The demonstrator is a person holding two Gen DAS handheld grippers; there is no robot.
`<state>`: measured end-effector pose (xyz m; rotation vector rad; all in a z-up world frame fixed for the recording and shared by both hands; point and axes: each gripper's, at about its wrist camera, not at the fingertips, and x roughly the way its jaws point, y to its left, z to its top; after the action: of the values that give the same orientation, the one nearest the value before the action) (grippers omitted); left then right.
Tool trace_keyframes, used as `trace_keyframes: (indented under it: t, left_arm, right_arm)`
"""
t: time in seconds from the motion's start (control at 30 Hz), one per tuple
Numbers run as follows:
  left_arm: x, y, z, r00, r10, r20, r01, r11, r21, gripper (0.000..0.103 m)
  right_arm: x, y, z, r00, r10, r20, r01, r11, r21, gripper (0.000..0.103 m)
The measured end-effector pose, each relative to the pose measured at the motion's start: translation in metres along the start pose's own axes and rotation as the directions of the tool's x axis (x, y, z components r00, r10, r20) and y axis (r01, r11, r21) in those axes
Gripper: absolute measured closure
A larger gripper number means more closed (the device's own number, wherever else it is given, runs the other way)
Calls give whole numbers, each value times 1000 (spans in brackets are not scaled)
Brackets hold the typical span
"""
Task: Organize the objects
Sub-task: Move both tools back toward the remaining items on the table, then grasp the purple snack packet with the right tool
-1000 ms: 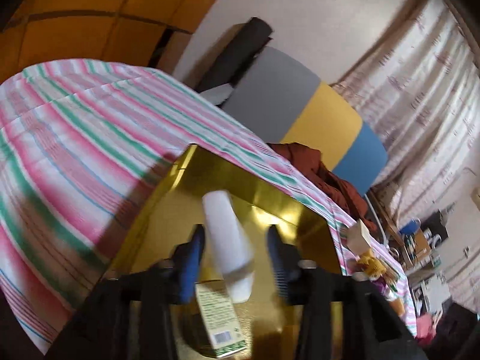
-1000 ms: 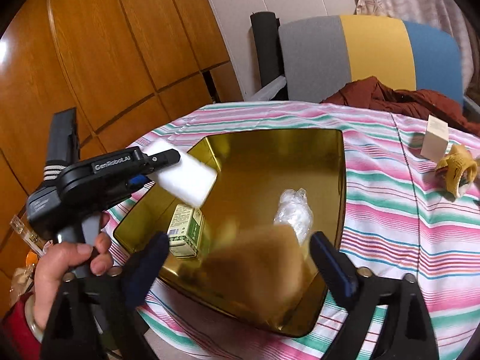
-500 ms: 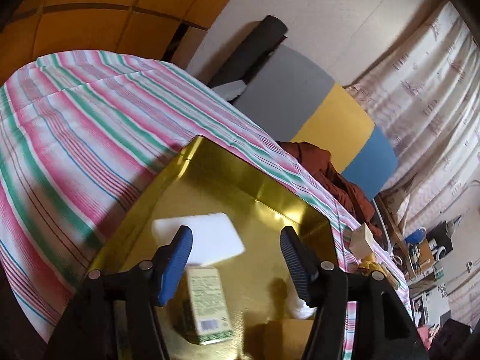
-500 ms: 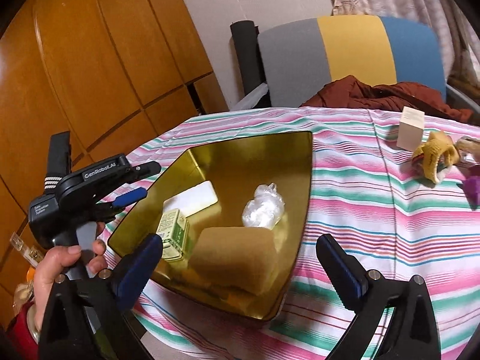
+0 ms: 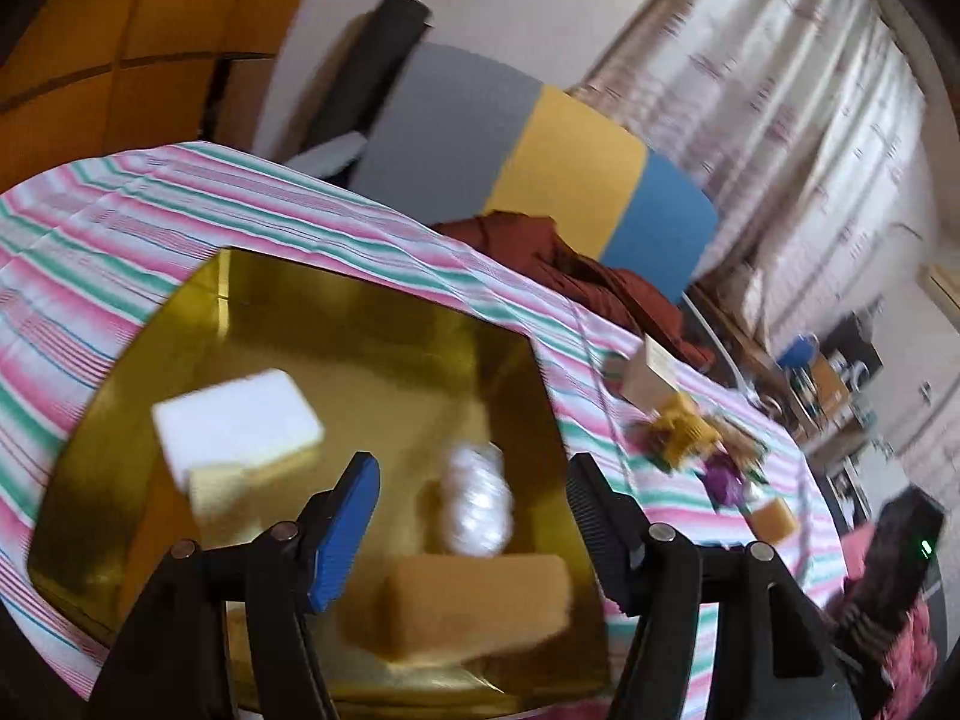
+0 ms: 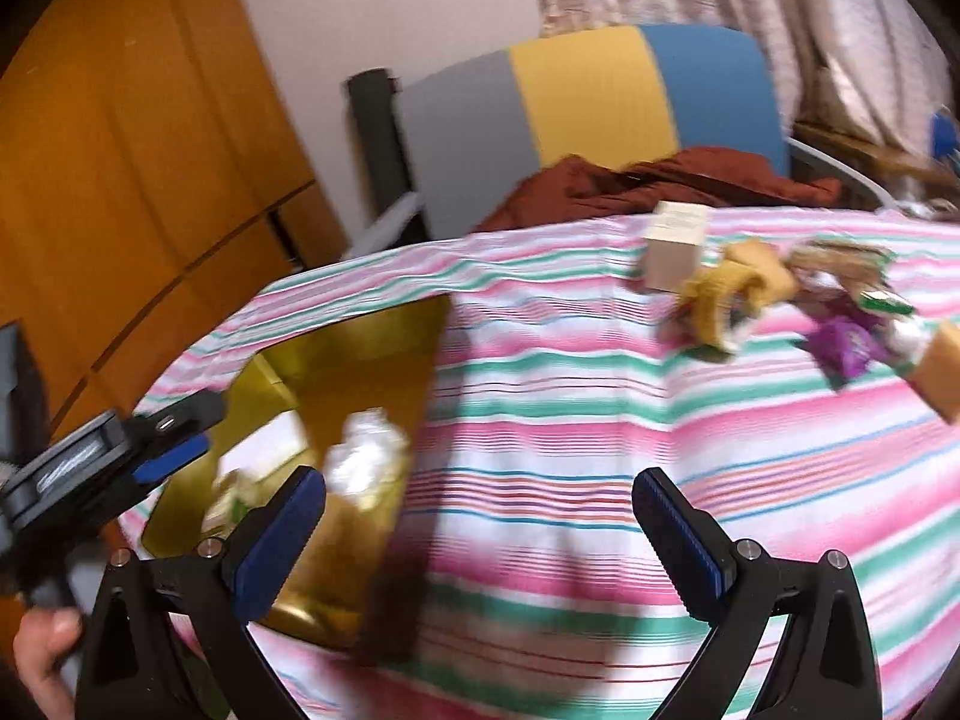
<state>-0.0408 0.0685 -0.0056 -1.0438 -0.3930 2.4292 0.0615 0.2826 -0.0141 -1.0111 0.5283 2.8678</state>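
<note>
Two grippers we hold over the round table under its pink, green and white striped cloth [image 6: 576, 420]. Our left gripper [image 5: 474, 516] has just been opening, nothing between its jaws; it hangs above the square gold metal tray [image 5: 372, 324], where a white foam block [image 5: 240, 420], a crumpled clear plastic wad [image 5: 477, 504] and a tan sponge block [image 5: 480, 606] lie. Our right gripper [image 6: 480, 540] stands wide and empty over bare cloth just beside the tray's right rim. Near the far edge sits a cluster: a cream cardboard box [image 6: 672, 246], a yellow knitted glove [image 6: 720, 294], a purple wrapper [image 6: 840, 345].
</note>
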Motion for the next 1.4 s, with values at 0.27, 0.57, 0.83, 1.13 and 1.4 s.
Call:
trace_keyframes:
  t: [0.27,0.57,0.83,1.13,1.4]
  left_arm:
    - [12,-51,-27,990,-91,-110,105,985,134,37]
    - [21,-101,-67,960,-154,-236,210,950,233,37]
    - [32,-125,-89,937,-158,-311,245,933,264,37]
    - [50,-142,-103,921,-127,-368,246,922,299,37]
    - [52,-144,-105,924,-99,-370,226,921,317,37]
  right_arm:
    - [1,-59,0,987,-152,-47,154,988,22,0]
    - [-10,-125,-9,964,-252,-81,257,965,54,0]
    - [-35,-198,1,928,-364,-76,371,920,124,0]
    - [-27,-216,22,953,-301,-19,301,946,118,0]
    - [31,-227,63,942,-333,-34,334,941,44,1]
